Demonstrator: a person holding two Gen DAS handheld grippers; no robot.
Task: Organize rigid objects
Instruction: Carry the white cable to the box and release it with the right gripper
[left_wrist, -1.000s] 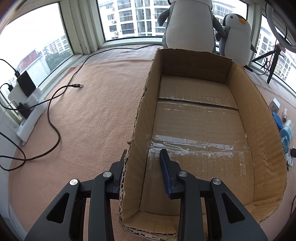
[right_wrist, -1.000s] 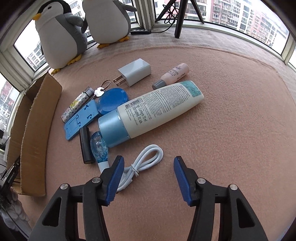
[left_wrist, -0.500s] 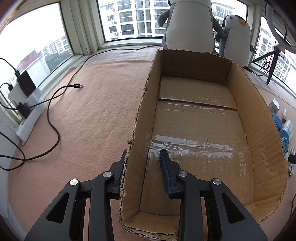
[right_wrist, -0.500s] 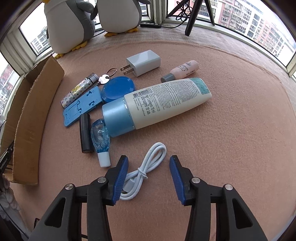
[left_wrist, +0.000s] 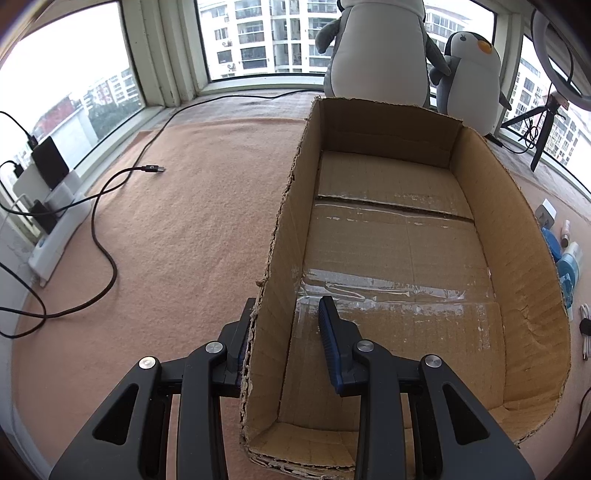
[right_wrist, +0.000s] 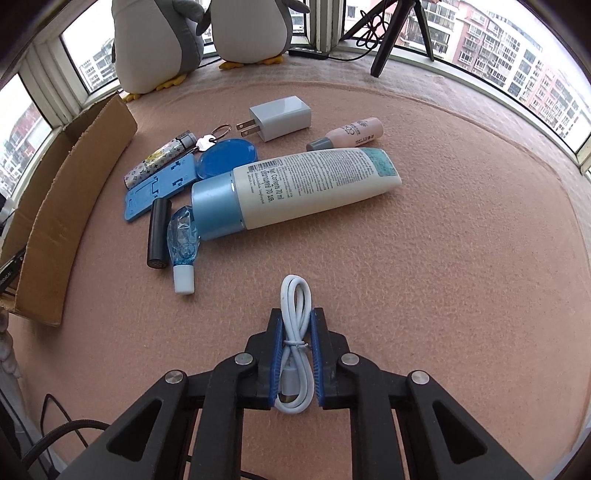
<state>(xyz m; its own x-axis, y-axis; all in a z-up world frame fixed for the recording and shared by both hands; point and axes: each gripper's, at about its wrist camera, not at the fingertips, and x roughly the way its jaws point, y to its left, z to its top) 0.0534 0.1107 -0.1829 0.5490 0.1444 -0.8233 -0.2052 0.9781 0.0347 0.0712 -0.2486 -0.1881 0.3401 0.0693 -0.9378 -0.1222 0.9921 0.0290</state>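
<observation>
- right gripper: jaws closing, blue pads on both sides of white cable, touching it; bundle sits between them, long axis running near-to-far, loop end pointing far, plug end near and partly hidden between the fingers.
- cable lies on the pink carpet, near side of the item cluster, apart from it.
- far-left of cable: small blue bottle, white cap pointing near; black cylinder just left of it, lying near-to-far.
- big white tube, blue cap left, long axis left-right, tilted far on the right; its cap touches the small bottle.
- farther: blue stand, blue round disc, patterned lighter with key ring, white charger plug, pink small bottle.
- left gripper: clamped on left wall of cardboard box; outer finger mostly hidden behind the wall.
- box open-topped, long axis near-to-far, left of the items; near corner cut off by the fingers.
- items at right edge of left view tiny, hard to make out.
</observation>
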